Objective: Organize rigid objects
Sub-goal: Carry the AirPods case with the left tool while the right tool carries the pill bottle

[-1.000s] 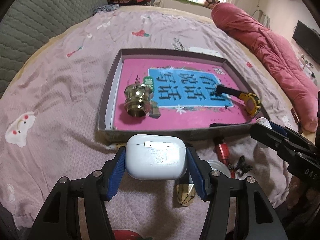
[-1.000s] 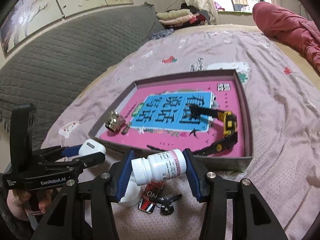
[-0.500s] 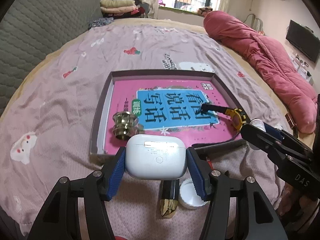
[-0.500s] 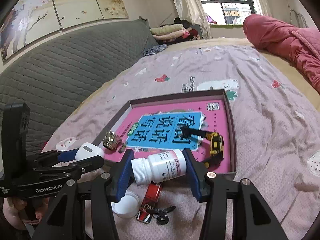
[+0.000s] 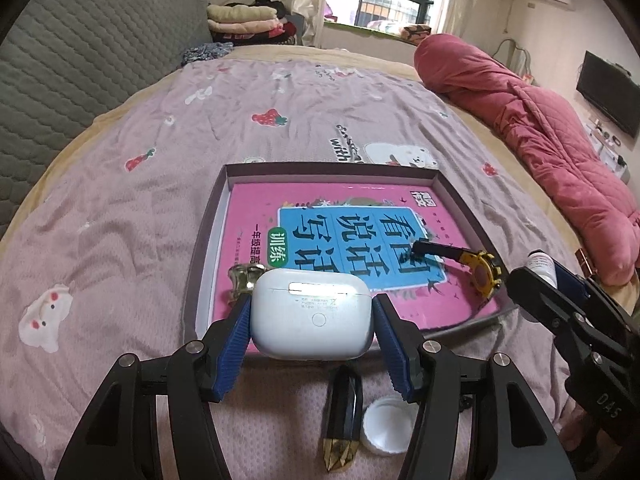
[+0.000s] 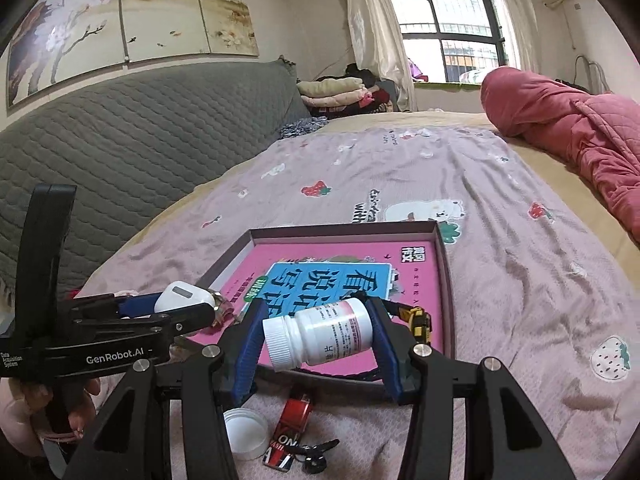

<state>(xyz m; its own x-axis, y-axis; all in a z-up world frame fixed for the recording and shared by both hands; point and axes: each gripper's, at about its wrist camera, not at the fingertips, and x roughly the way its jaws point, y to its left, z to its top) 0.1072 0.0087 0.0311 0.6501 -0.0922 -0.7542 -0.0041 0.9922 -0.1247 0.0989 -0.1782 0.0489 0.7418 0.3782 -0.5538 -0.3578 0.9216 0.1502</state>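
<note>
Seen from the left wrist, the left hand-held gripper (image 5: 312, 330) pinches a white earbud case (image 5: 311, 315) between its blue pads, held clear above the near edge of a shallow tray (image 5: 202, 240) that lies on the bed (image 5: 120, 220). A pink workbook (image 5: 340, 256) fills the tray's floor. A brass knob (image 5: 242, 280) sits on the workbook near the tray's left wall, partly hidden behind the case, and a yellow and black watch (image 5: 484, 274) lies on the workbook toward the right wall. Below the gripper, on the pink bedspread, rest a dark, gold-tipped faceted piece (image 5: 342, 416) and, just beside it, a white cap (image 5: 386, 426). At the right edge the right hand-held gripper (image 5: 540, 276) comes into view, a white bottle tip showing between its fingers.

From the right wrist, the right hand-held gripper (image 6: 318, 340) is clamped on a white pill bottle (image 6: 318, 338), held sideways with its ribbed cap to the left, above the tray's (image 6: 444, 280) near edge. The watch (image 6: 418, 320) peeks out beyond the right finger. On the bedspread beneath lie the white cap (image 6: 244, 432), a red and black packet (image 6: 290, 432) and a small dark key (image 6: 316, 454). To the left, the left hand-held gripper (image 6: 188, 306) carries the earbud case (image 6: 182, 298), with the person's hand (image 6: 28, 420) on its handle.
</note>
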